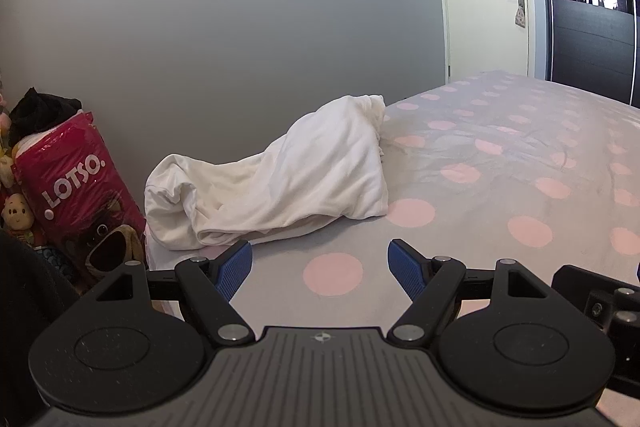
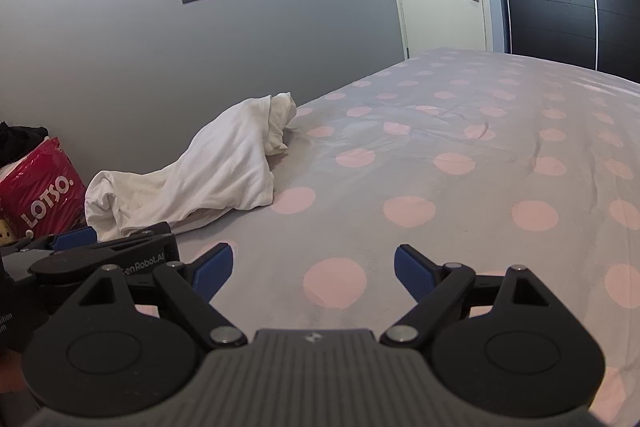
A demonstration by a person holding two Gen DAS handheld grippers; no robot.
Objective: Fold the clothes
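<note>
White cotton-looking garment (image 1: 276, 171): lies in a crumpled, elongated heap on bed (image 1: 500, 187) w/ grey sheet, pink dots, close to the bed's left edge by grey wall (image 1: 200, 47). Not flat, not squared; folds loose & bunched, so not in a folded state as it lies.
Long axis: runs diagonally, near-left end low & rolled, far-right end humped up higher.
Left claw (image 1: 320, 269): blue pads wide apart, nothing held, hovering low over sheet. Garment's near end sits just ahead & slightly left of it, near.
Right claw (image 2: 314, 269): also spread wide, empty, over bare sheet; garment lies well off to its left & ahead, w/ left claw's body between.
Judgement: left claw is the nearer one to the rolled near end; right claw would have to reach across leftwards for the far hump.
Misc: red LOTSO bag (image 1: 72, 183) beside bed, plush toys, closed door (image 1: 484, 7) – not task items
</note>
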